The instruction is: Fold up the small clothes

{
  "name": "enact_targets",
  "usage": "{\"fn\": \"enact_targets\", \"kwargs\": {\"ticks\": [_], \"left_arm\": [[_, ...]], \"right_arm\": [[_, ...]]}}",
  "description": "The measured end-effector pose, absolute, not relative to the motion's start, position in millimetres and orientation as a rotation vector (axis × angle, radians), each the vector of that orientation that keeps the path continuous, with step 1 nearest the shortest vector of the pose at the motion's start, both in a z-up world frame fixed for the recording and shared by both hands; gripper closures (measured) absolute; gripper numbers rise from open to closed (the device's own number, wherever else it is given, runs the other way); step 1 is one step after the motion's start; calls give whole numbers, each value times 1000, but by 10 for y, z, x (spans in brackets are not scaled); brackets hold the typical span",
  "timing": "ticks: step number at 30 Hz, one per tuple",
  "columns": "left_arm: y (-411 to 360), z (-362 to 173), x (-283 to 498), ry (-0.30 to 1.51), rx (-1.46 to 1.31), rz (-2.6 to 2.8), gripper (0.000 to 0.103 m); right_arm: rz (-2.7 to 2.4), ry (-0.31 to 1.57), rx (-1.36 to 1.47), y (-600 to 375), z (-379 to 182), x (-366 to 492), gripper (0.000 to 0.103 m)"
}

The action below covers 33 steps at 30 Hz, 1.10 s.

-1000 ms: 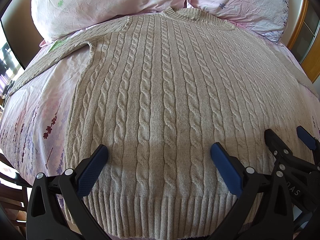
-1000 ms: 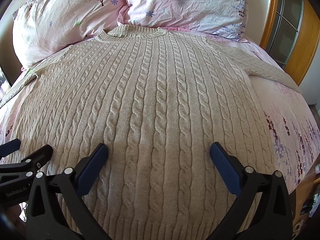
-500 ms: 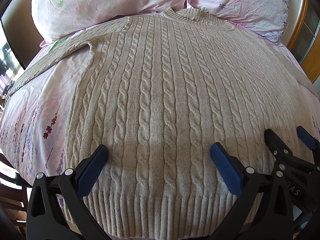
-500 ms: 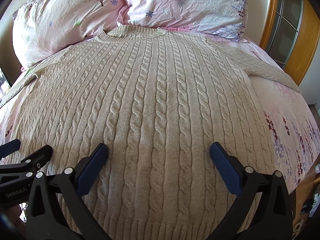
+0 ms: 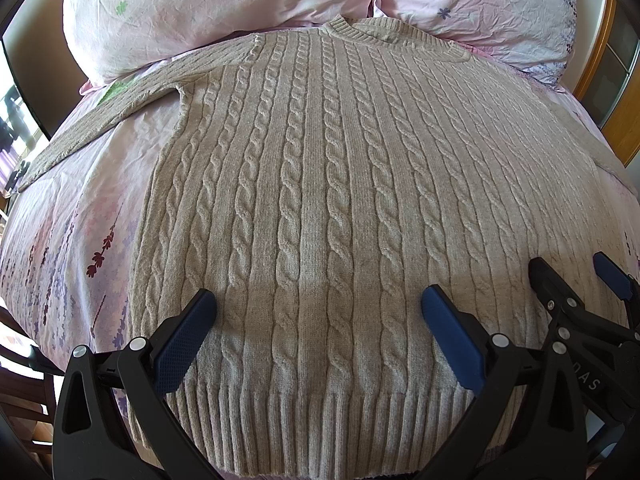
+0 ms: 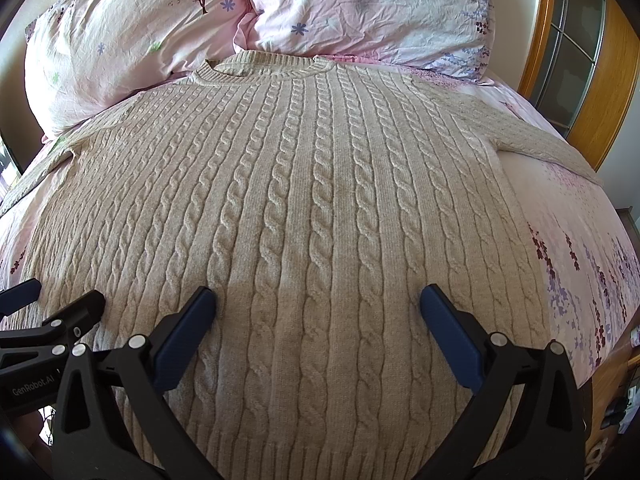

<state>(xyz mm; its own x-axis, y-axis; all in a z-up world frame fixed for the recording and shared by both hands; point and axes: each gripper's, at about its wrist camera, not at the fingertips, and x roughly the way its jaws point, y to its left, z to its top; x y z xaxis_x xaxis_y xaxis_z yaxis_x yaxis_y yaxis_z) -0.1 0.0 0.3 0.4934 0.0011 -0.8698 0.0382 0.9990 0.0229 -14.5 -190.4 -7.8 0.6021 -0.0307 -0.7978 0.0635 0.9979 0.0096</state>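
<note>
A beige cable-knit sweater (image 5: 320, 184) lies flat and face up on the bed, collar toward the pillows, both sleeves spread out to the sides. It also fills the right wrist view (image 6: 312, 208). My left gripper (image 5: 318, 312) is open and empty, hovering above the ribbed hem on the left half. My right gripper (image 6: 318, 312) is open and empty above the lower right half of the sweater. Each gripper shows at the edge of the other's view: the right one (image 5: 576, 280) and the left one (image 6: 52, 300).
Two pink floral pillows (image 5: 208, 12) (image 6: 360, 8) lie at the head of the bed. The pink flowered sheet (image 5: 68, 232) shows on both sides of the sweater. A wooden cabinet with glass panes (image 6: 576, 52) stands to the right of the bed.
</note>
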Motion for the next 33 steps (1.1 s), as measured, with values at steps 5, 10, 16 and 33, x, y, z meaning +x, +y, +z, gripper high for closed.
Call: {"fn": "enact_targets", "kwargs": {"ticks": [5, 10, 16, 33], "left_arm": [[0, 3, 1, 1055, 40, -21, 1], [0, 2, 1, 1053, 47, -29, 1], [42, -3, -17, 974, 97, -113, 1], [2045, 489, 724, 660, -463, -22, 1]], "right_arm": [[-54, 921, 37, -1900, -91, -163, 2], [1, 886, 20, -1944, -84, -157, 2], [-8, 749, 251, -3142, 474, -18, 2], [-616, 690, 1060, -6646, -155, 648, 66]]}}
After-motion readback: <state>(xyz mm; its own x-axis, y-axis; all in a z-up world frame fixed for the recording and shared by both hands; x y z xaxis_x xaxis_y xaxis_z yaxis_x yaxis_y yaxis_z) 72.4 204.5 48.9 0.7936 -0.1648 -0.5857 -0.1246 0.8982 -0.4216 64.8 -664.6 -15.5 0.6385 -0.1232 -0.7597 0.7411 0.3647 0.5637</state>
